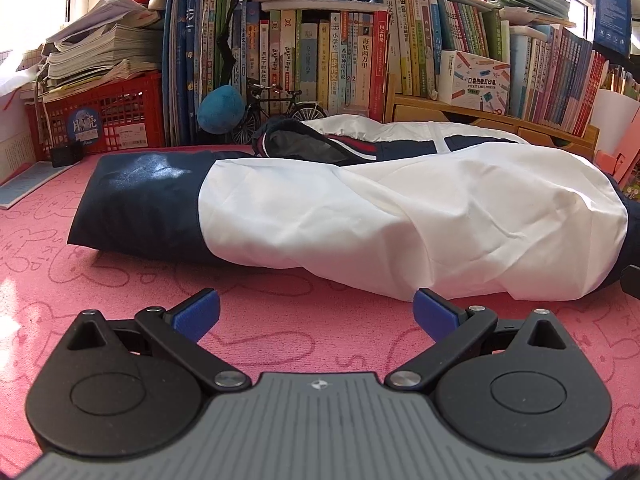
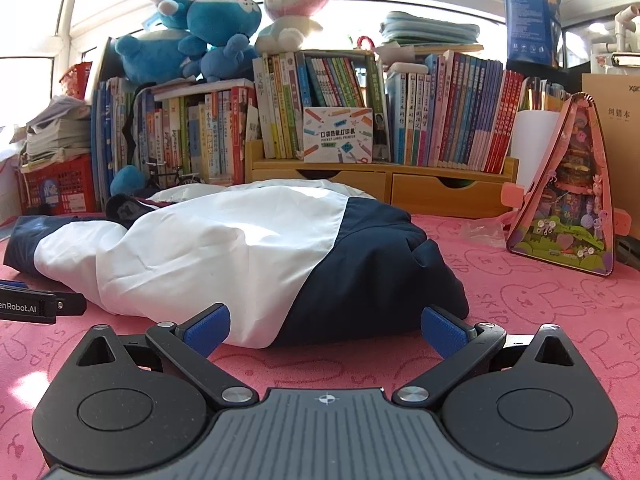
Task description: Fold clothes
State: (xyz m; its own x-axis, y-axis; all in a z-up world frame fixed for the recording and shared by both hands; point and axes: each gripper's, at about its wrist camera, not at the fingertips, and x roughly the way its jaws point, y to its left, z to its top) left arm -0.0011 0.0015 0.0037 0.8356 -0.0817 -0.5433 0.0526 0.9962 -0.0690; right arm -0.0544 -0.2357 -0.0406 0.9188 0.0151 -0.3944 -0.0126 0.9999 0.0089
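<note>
A white and navy jacket [image 1: 360, 216] lies in a loose heap across the pink mat [image 1: 120, 280], its navy sleeve end pointing left and its collar bunched at the back. My left gripper [image 1: 316, 314] rests low on the mat just short of the jacket's near edge, open, with nothing between its blue pads. In the right wrist view the same jacket [image 2: 224, 256] fills the middle, its navy part at the right. My right gripper [image 2: 326, 332] is open, its fingers flanking the jacket's near hem without holding it. The left gripper's tip [image 2: 36, 306] shows at the left edge.
Shelves packed with books [image 1: 360, 48] line the back, with a red crate [image 1: 100, 116] of papers at the left and plush toys [image 2: 208, 32] on top. A small model bicycle [image 1: 276, 112] stands behind the jacket. A pink toy box [image 2: 568, 200] stands at the right on the mat.
</note>
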